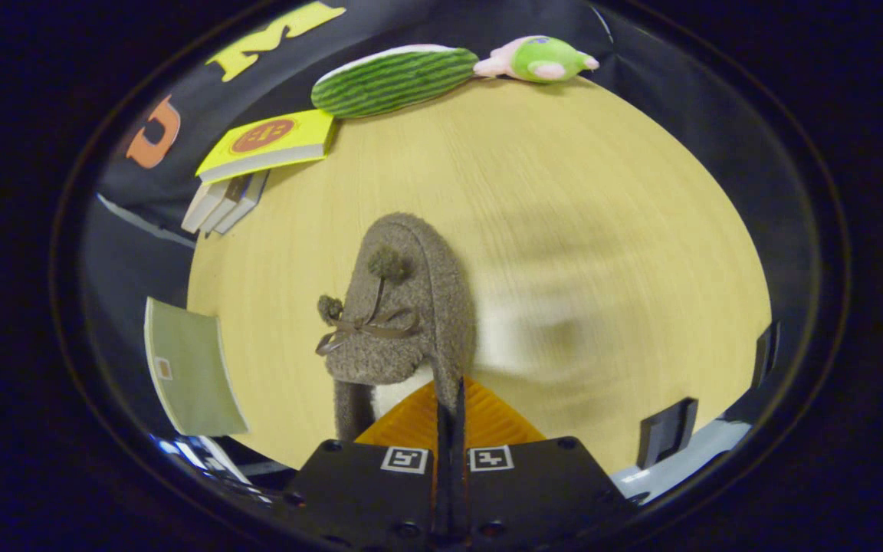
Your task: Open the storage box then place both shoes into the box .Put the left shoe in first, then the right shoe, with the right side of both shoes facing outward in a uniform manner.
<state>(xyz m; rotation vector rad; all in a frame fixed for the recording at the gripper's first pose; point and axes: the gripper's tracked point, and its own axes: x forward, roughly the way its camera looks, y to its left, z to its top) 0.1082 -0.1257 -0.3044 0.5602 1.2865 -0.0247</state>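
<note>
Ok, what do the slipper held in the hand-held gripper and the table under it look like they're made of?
The slipper looks like fuzzy grey-brown fleece or wool-like fabric: a nubby, matte nap, two pompoms and a thin ribbon bow. The hand-held gripper is closed on its side wall. The table appears to be pale wood or wood-look laminate, with fine straight grain lines and a smooth, low-sheen surface; which of the two cannot be told.

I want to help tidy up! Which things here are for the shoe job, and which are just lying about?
For the job:
- the fuzzy brown shoe, its edge pinched between the shut fingers of the gripper, over the wooden table

Just lying about:
- the yellow book on a stack of books
- the watermelon plush
- the green and pink plush toy
- the green booklet
</note>
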